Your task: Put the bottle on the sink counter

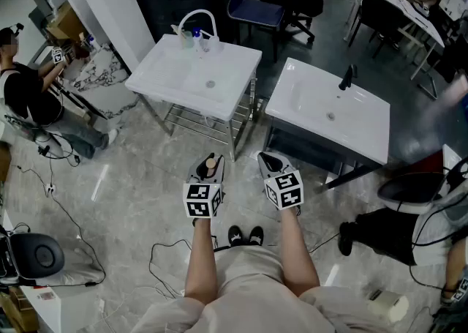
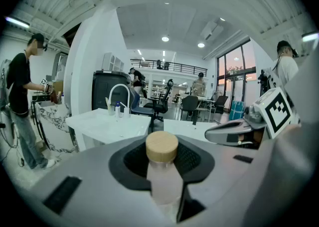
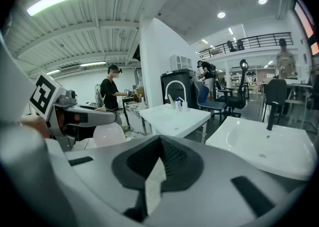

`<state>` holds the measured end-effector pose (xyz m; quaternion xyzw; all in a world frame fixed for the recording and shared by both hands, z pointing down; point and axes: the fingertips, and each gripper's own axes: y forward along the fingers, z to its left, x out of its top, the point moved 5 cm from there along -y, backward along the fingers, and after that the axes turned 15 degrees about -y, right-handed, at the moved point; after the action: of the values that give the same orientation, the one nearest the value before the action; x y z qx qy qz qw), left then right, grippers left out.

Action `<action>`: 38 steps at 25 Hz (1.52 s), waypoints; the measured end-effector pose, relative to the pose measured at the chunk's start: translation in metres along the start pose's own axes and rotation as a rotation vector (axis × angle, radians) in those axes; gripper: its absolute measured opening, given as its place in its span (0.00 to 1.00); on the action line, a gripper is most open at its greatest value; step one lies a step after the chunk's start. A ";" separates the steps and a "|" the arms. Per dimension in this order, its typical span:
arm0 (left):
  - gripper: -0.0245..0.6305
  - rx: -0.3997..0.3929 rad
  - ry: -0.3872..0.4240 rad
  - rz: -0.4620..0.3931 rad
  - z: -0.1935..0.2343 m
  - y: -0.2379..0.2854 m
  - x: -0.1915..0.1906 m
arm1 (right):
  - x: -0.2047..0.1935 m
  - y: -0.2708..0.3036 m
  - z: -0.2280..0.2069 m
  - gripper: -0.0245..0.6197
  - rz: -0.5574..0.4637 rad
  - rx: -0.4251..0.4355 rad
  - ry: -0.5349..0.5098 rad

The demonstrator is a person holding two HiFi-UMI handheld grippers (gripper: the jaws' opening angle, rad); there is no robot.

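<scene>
So the pickup part looks done. The left gripper [image 1: 208, 169] is clamped on the frosted, pale pink plastic bottle with the round tan wooden-looking cap [image 2: 161, 168]. In the left gripper view the black pads squeeze its body from both sides and the cap pokes up above them. The right gripper [image 1: 270, 164] is closed up with nothing in it, its pads meeting at the tips, so it's just along for the ride.

What's left is basically everything else. The person stands on the marble-look floor, well apart from both sinks, with both grippers held out in front over open floor. Ahead on the left is the white sink on a metal frame with the arched white faucet [image 1: 167, 69], with a few small bottles [image 1: 197, 37] beside the faucet. To its right is a second white sink with a black faucet [image 1: 365, 132]. Can't tell which counter is the target. My read: walk over, set the bottle upright on a flat bit of counter, then let go.
</scene>
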<state>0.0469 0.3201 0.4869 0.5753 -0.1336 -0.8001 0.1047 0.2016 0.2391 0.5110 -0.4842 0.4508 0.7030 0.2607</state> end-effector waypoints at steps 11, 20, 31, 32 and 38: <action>0.21 -0.004 -0.002 -0.015 0.011 -0.002 0.006 | 0.000 -0.001 -0.001 0.05 -0.017 -0.066 0.025; 0.21 -0.042 0.007 -0.020 0.027 0.000 0.006 | 0.006 -0.001 -0.011 0.05 -0.068 -0.171 0.042; 0.21 -0.039 0.024 0.012 0.060 0.015 0.018 | 0.031 0.035 -0.018 0.05 -0.110 -0.184 0.011; 0.21 -0.037 0.025 0.009 0.063 0.019 0.021 | 0.034 0.040 -0.021 0.05 -0.119 -0.186 0.005; 0.21 0.003 0.071 0.021 0.081 0.057 0.039 | 0.047 0.084 -0.043 0.05 -0.134 -0.155 -0.015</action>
<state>-0.0420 0.2613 0.4956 0.6019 -0.1371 -0.7780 0.1167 0.1351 0.1590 0.4943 -0.5268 0.3598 0.7205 0.2720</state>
